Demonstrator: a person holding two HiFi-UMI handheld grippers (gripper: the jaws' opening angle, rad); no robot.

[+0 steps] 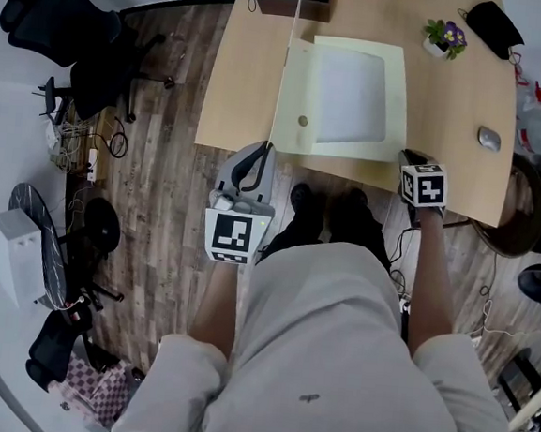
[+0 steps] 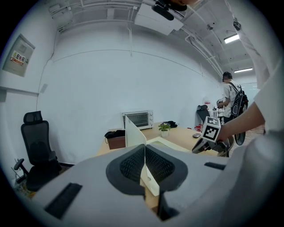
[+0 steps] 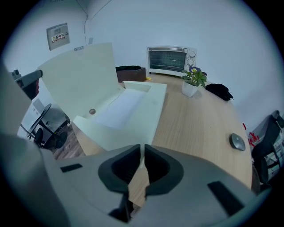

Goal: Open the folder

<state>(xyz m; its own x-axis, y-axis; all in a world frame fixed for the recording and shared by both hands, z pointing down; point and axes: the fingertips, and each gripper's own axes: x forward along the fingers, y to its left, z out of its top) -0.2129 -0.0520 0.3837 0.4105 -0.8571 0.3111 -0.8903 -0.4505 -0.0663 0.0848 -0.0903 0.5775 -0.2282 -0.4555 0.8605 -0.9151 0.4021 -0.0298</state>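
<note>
Left gripper (image 2: 145, 166) was pinching the cover (image 2: 133, 131) of the folder (image 1: 351, 100) and holding it upright at the left. The folder lay near the table's (image 1: 450, 104) near edge. Right gripper (image 3: 142, 153), jaws almost together, gripped its near right corner. Cover judged light, thin and bendable; best held at its free edge.

Bright, even indoor light, and the ceiling strip lights (image 2: 231, 38) show in the left gripper view. Heavy fisheye bend, dark vignetted corners. Nearest foreground is soft.
</note>
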